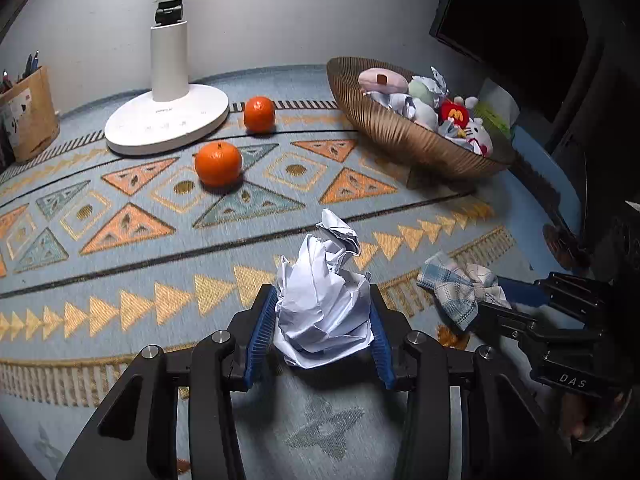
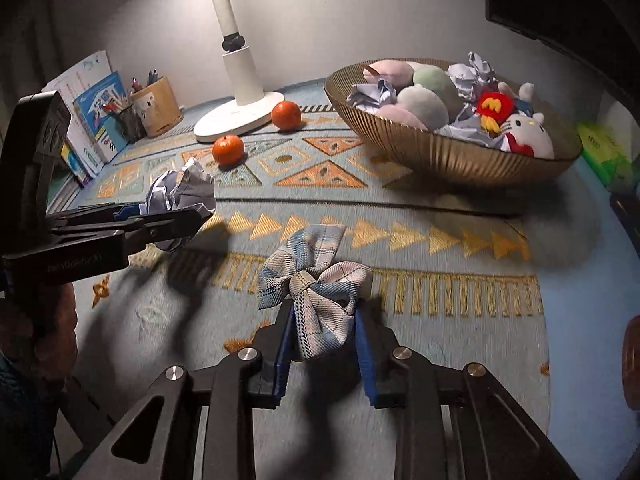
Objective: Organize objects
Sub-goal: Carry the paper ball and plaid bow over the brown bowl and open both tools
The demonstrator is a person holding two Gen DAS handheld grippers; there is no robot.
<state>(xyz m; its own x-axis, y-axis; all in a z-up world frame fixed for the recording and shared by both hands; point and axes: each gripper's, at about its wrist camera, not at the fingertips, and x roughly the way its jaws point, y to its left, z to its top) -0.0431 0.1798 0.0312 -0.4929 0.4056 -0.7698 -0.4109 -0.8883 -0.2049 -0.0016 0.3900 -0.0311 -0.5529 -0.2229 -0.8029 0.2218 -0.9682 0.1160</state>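
The left gripper [image 1: 322, 316] is pinching a crumpled paper ball [image 1: 324, 300]; the right gripper [image 2: 322, 340] is pinching a plaid fabric bow [image 2: 316, 296]. Both are probably being carried toward the ribbed gold bowl [image 2: 452, 152], so the next move likely calls for releasing over it.

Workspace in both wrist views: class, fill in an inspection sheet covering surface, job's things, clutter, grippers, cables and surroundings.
Surface: patterned blue mat covering the table.
Job's things: crumpled paper ball; plaid fabric bow; two oranges, near one and far one, on the mat; gold ribbed bowl holding plush toys and paper balls.
Clutter: white lamp base; pen holder; books leaning at the wall.
Grippers: left hand-held gripper shut on the paper ball; right hand-held gripper shut on the bow.
Cables: nothing seen.
Surroundings: pale wall; dark monitor behind the bowl.
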